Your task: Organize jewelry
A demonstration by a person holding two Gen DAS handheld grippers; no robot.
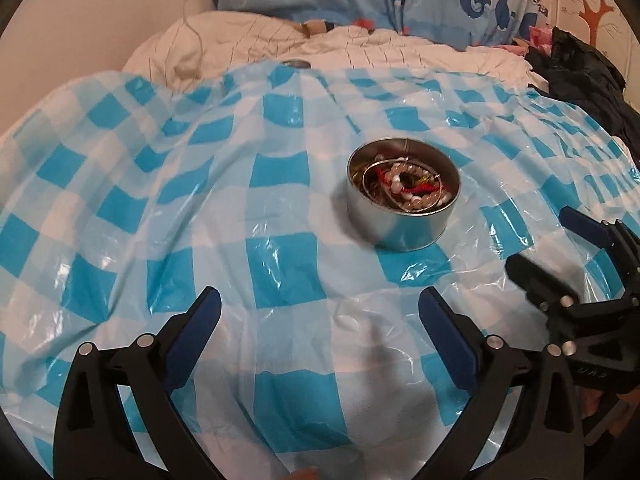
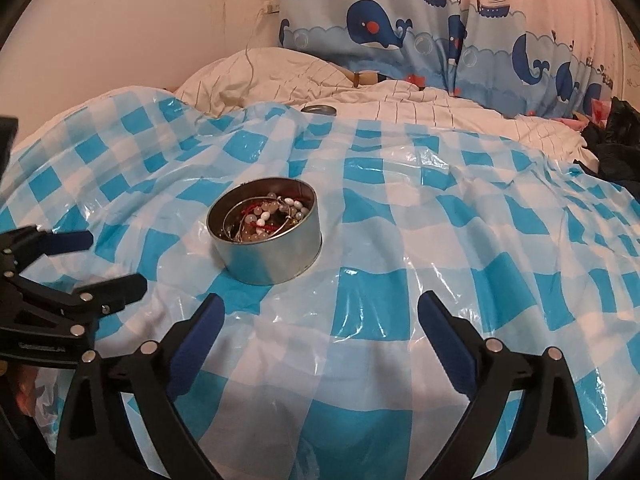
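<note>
A round metal tin sits on a blue-and-white checked plastic sheet, filled with beaded bracelets and red cord. The right gripper hovers near it with jaws spread wide and empty. The left gripper enters from the left, also agape. Whale-print curtains hang behind.

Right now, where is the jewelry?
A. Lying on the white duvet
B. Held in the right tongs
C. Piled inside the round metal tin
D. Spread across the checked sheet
C: the beads and wire hoops sit inside the round metal tin; both tongs are open and empty.
</note>
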